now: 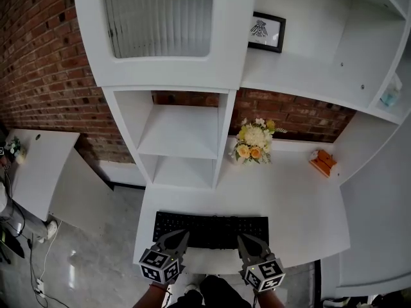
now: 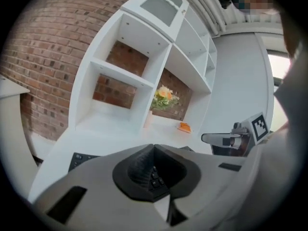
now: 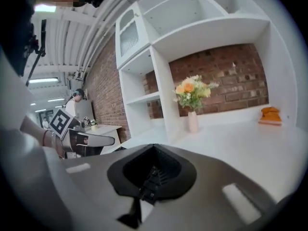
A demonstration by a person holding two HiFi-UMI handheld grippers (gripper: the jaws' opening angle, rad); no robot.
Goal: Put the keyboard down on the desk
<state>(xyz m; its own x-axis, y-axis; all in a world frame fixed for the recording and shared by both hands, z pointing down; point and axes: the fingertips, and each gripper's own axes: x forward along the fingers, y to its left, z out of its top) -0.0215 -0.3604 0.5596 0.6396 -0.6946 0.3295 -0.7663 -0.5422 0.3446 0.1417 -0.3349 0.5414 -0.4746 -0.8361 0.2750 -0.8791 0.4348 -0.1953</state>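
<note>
Now left tongs (image 1: 182, 237) and right tongs (image 1: 243, 239) sit closed at keyboard (image 1: 212, 226)

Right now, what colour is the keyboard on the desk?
The keyboard is black, keys included. It shows best in the head view.

A vase of yellow and white flowers (image 1: 254, 141) stood at the far edge of the tabletop (image 1: 302, 204), beside the white shelf unit (image 1: 183, 140). A small orange object (image 1: 322, 162) lay near the far right corner.

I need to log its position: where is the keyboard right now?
In the head view the keyboard lies on the white desk near its front edge, in front of the open shelves, with the flowers beyond its right end.
</note>
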